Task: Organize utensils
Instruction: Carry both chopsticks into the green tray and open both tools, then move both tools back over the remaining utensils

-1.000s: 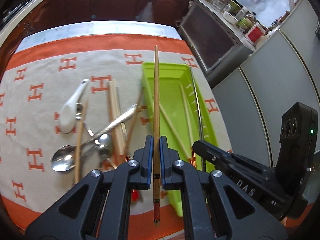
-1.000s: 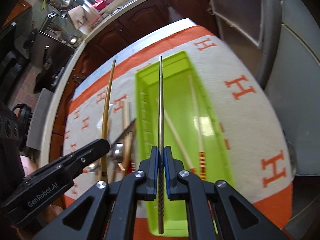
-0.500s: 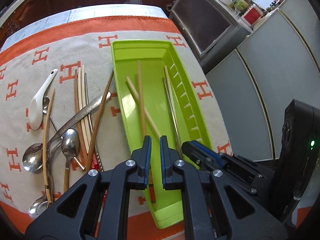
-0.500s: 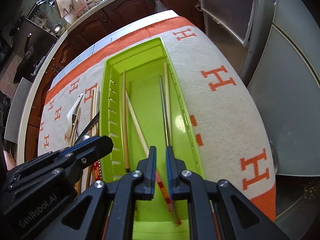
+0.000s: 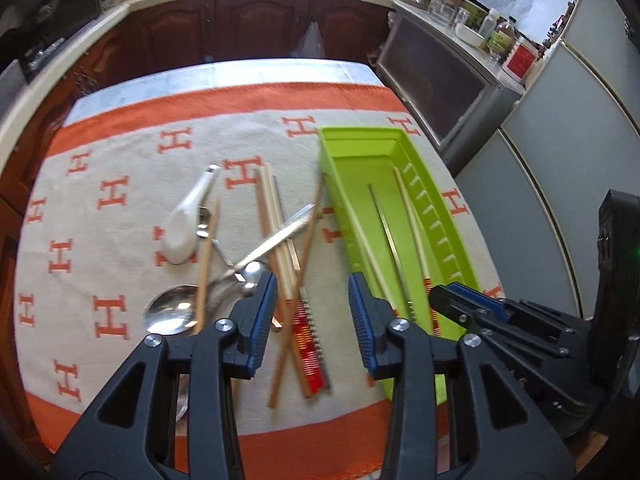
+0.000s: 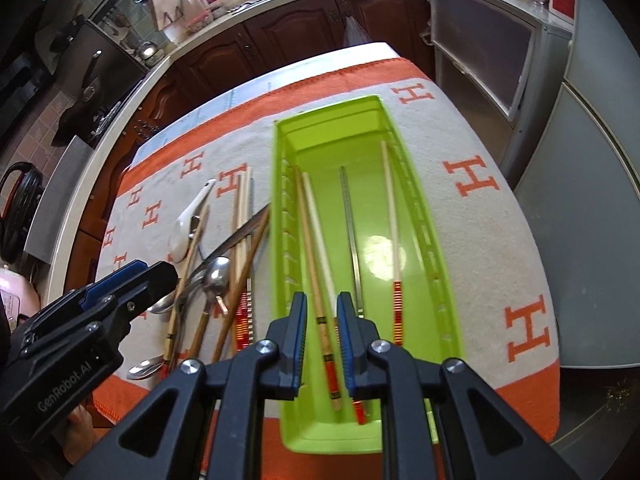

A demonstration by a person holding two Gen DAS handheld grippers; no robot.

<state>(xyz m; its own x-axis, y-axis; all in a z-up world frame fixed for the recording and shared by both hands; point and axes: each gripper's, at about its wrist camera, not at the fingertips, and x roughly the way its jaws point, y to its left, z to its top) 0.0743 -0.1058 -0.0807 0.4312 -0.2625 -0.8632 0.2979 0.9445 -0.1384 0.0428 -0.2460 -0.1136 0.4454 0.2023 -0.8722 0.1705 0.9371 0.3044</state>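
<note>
the left gripper (image 5: 312,316) hangs over the loose utensils on the surface (image 5: 120,168), which is covered by a beige cloth with orange h marks. its jaws are opening, with clear space between the blue pads and nothing gripped; chopsticks lie on the cloth below that gap. the right gripper (image 6: 322,340) hangs over the near end of the green tray (image 6: 444,280). its jaws stand slightly apart and grip nothing; a brown chopstick (image 6: 316,300) lies on the tray floor below the gap. the tray holds four chopsticks lying lengthwise: the brown one, a pale one crossing just beside it, a metal chopstick (image 6: 352,236) near the middle and a pale chopstick with a red-banded end (image 6: 394,248) along the right wall. left of the tray, on the cloth, lie a white ceramic spoon (image 5: 188,224), metal spoons (image 5: 172,314) and several more chopsticks (image 5: 276,236), overlapping one another.
</note>
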